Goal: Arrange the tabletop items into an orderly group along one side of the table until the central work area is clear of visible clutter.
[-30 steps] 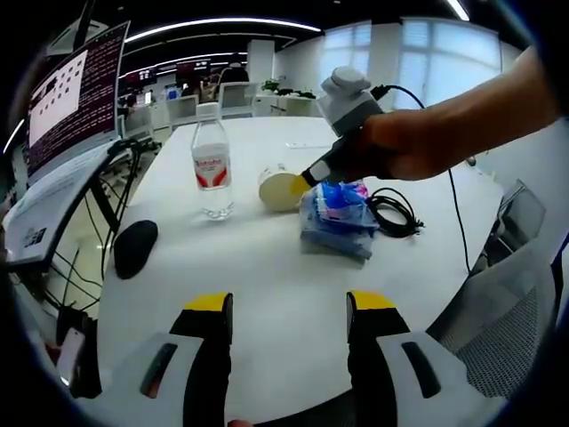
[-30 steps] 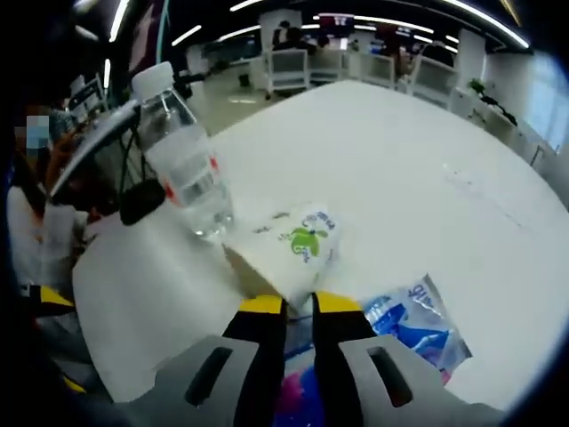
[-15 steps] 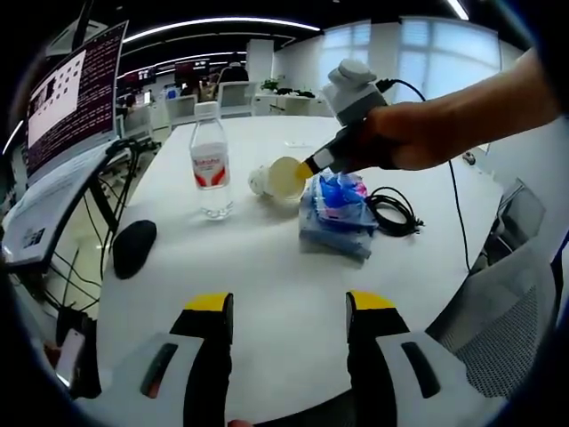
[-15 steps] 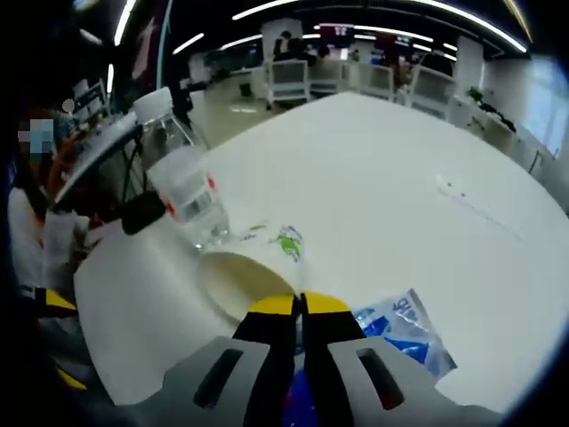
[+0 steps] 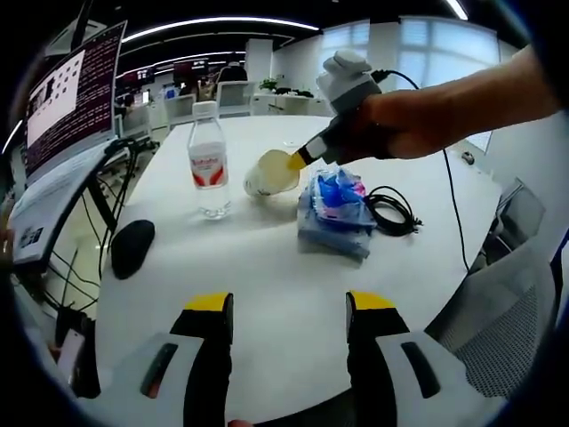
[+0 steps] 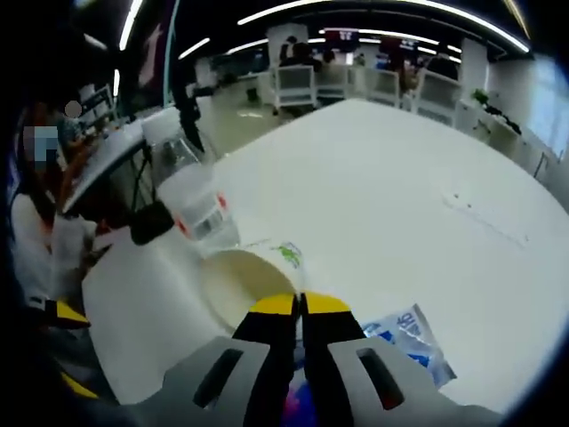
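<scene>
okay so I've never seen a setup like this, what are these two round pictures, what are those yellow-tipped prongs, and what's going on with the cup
These are fisheye cameras riding on two handheld grippers; a person holds one in each hand. The yellow-tipped prongs at the bottom are each gripper's own fingers.

In the left gripper view, the left gripper hangs open above a white table. Ahead, the person's hand holds the right gripper, which pinches the rim of a paper cup and tilts it. Nearby are a water bottle, a blue plastic packet, a coiled black cable and a computer mouse.

The right gripper view looks along those shut fingers into the cup's mouth, with the bottle just behind.
</scene>
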`<state>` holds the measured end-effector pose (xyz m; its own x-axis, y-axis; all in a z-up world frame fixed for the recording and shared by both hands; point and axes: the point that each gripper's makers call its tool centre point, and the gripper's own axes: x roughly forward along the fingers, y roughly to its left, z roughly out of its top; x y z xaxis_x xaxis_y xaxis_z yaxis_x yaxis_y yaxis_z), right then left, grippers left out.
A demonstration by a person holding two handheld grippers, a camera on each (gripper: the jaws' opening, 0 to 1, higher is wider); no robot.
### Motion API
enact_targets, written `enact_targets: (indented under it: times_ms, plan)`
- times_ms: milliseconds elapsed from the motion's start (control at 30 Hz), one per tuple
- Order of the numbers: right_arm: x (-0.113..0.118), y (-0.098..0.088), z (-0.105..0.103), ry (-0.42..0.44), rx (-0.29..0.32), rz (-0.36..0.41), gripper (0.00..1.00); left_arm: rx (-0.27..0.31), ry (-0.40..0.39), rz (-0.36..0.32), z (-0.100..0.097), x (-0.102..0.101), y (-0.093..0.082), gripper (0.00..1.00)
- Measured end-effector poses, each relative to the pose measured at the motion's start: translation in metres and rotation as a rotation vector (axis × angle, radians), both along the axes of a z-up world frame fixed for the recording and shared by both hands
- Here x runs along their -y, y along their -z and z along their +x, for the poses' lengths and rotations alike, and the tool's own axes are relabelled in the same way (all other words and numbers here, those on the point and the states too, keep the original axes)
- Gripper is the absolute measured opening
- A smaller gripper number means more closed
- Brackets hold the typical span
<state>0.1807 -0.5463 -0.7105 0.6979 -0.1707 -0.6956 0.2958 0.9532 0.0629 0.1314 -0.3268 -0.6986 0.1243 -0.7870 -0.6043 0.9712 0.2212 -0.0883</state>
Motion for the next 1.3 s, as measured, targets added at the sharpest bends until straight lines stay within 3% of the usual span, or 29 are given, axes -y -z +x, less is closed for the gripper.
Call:
enact_targets:
  times_ms: [933,1300]
  plan:
    - [-0.017,-0.019,0.026,-0.046,0.026,0.027,0.00,0.000,0.013,0.001,-0.002,0.002,0.001,0.50]
    - [-0.013,-0.019,0.037,-0.051,0.003,0.050,0.02,-0.004,0.013,0.000,-0.002,0.002,0.001,0.50]
